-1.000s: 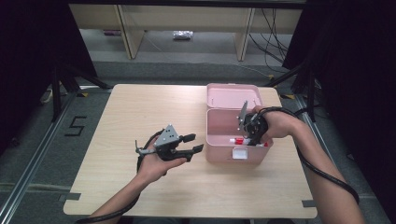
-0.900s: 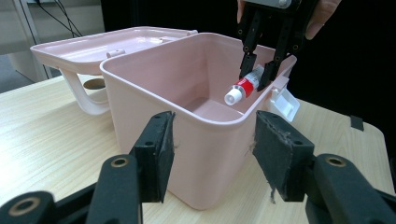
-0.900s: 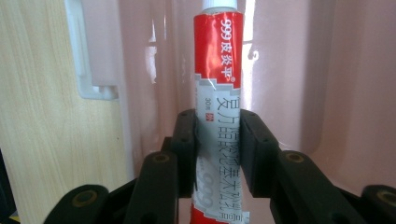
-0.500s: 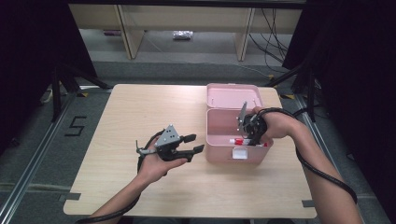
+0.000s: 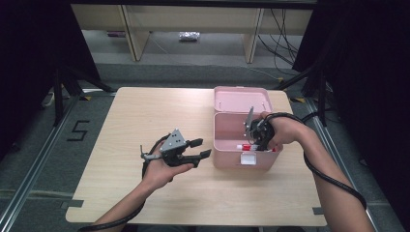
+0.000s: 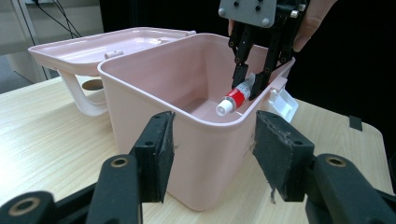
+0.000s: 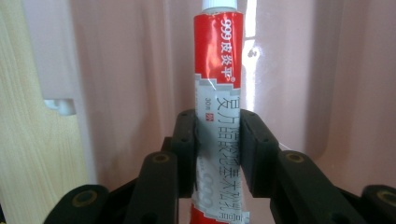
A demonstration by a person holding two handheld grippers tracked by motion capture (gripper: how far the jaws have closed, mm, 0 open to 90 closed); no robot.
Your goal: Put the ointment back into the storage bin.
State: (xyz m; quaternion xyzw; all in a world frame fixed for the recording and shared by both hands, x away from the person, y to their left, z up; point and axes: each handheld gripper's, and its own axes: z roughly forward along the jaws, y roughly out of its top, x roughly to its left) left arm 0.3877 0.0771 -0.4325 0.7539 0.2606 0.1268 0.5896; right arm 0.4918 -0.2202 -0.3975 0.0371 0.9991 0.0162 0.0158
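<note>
Left gripper (image 5: pixel 200 148): held in the person's left hand above the table's near-middle, just beside the box's left wall; its jaws stand spread with nothing between them and point at that wall.

Table (image 5: pixel 145 116): pale wood; the box stands toward its right edge, nearer the far side than the near one.

Box (image 5: pixel 227 157): pink plastic, open; its white latch (image 5: pixel 248 158) hangs on the near wall.

Right gripper (image 5: pixel 255 140): points down into the box at its near right corner; the jaws pinch the tube across its lower body, as the right gripper view shows.

Tube (image 6: pixel 235 96): red and silver with a white cap; it hangs slanted inside the box, cap lower and toward the middle, apparently clear of the floor.

Lid (image 5: pixel 241 99): folded back flat on the table behind the box, toward the far edge.

Step in hand: judged to be laying the tube in the box.

Doing it well: lower the tube until it rests along the floor, keep it off the near wall, then spread the jaws and lift straight up; the left gripper can steady the box if it slides.
</note>
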